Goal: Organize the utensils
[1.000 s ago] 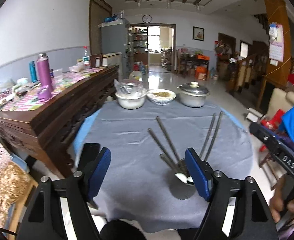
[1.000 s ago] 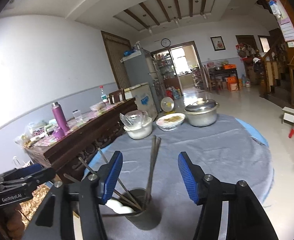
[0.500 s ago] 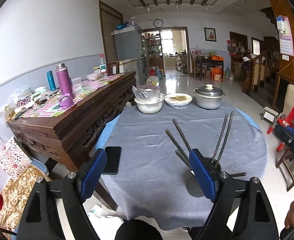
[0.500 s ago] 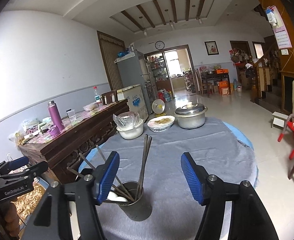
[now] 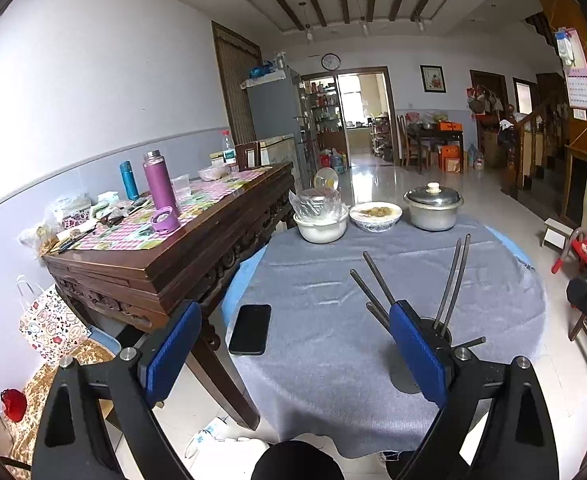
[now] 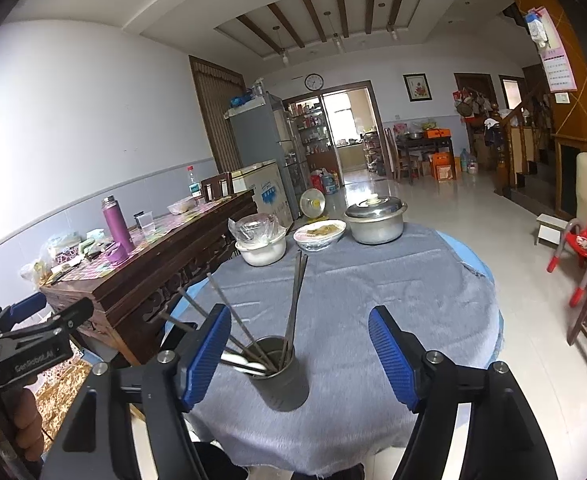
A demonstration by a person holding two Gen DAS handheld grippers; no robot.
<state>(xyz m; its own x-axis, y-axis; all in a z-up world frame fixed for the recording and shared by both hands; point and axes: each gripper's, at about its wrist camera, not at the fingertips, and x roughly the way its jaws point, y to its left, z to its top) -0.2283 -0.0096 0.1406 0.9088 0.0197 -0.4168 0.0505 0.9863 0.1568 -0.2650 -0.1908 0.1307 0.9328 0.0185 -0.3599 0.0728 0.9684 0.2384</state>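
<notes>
- Far left, right-wrist view: left gripper (image 6: 33, 320), black w/ blue pads, held in a hand off the table edge. In its own view the jaws have just been opening; fingers spread wide, nothing btwn them.
- Black phone (image 5: 250, 329) lies flat on the grey cloth of the round table (image 5: 317, 280), near the left edge.
- Grey metal cup (image 6: 279, 372) stands upright near the table's front edge. It holds dark metal chopsticks (image 6: 295, 300) fanned out, plus white spoons (image 6: 239, 362) leaning over the rim.
- Right gripper (image 6: 299, 354) sits nearer the viewer than the cup; jaws have also just been opening, fingers apart, pads not touching the cup or anything else.
- Back of table, l to r: white bowl w/ plastic bag (image 6: 261, 246), patterned dish of food (image 6: 319, 234), lidded steel pot (image 6: 375, 220).
- Step, my read: utensils look gathered in the cup and no loose ones show, so task prob. at or near its end.
- Next: if anything, check for strays out of view.
</notes>
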